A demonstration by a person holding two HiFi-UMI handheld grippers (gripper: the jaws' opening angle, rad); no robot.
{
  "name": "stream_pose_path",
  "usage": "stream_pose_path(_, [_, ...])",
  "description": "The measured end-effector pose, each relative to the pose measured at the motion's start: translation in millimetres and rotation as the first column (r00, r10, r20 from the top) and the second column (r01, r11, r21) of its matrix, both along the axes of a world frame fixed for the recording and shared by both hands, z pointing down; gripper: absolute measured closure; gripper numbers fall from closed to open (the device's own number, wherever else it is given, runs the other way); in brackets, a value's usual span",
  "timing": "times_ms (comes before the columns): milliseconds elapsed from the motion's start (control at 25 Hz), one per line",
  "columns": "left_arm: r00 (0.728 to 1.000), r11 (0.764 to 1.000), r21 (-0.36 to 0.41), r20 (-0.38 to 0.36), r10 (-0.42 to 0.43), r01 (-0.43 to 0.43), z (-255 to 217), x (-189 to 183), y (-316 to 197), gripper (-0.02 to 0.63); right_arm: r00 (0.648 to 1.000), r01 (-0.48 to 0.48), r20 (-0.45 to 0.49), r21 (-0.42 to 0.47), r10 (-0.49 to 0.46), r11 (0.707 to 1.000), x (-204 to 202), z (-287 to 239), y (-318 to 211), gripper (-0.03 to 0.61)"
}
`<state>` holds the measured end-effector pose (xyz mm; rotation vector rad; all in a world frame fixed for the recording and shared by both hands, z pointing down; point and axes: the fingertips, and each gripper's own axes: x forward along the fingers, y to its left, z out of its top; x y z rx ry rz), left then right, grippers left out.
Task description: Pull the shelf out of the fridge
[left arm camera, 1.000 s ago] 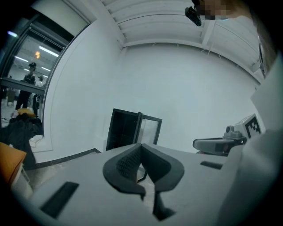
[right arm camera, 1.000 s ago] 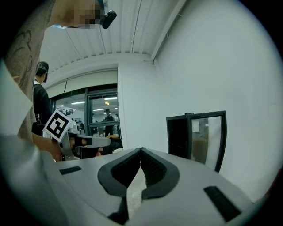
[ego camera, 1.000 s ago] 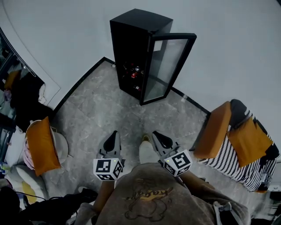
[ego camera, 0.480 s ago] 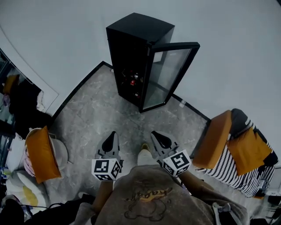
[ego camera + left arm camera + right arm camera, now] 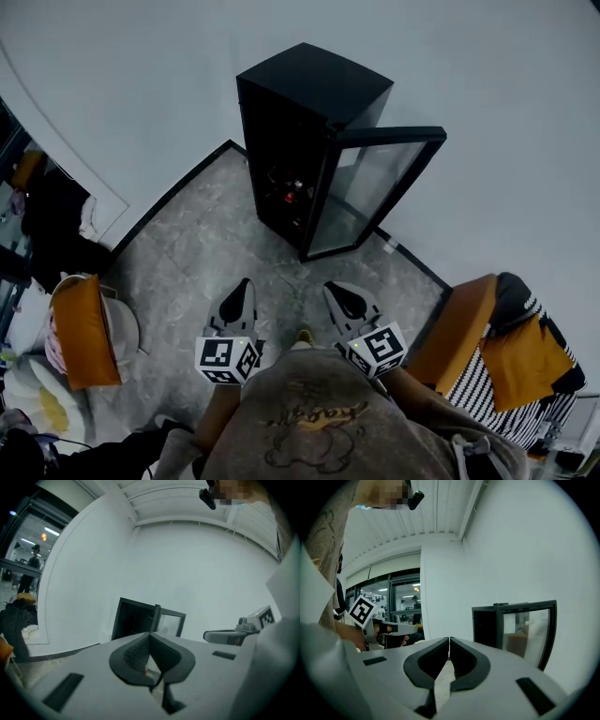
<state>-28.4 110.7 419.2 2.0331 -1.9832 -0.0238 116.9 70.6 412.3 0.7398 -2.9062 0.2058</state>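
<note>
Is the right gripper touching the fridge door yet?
Apart. The head view shows a stretch of floor between the right gripper and the open glass door of the fridge; its jaws are shut on nothing.

The left gripper (image 5: 151,635) has its jaws pressed together, with nothing between them. Past them, a black fridge (image 5: 133,619) stands by the white wall (image 5: 197,569), and its glass door (image 5: 170,623) is swung open. The right gripper (image 5: 227,636) pokes in from the right side.
</note>
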Motion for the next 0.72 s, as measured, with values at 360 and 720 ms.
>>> stream_pose_path(360, [0.999, 0.998, 0.050, -0.036, 0.036, -0.034, -1.1, 3.4, -53.6, 0.612, 0.998, 0.062, -0.008, -0.011, -0.062, 0.998, -12.2, 9.0, -50.3, 0.557])
stream_pose_path(720, [0.994, 0.997, 0.048, -0.084, 0.065, -0.061, 4.7, -28.5, -106.0, 0.612, 0.999, 0.043, -0.012, -0.011, -0.043, 0.999, -45.6, 11.8, -92.4, 0.557])
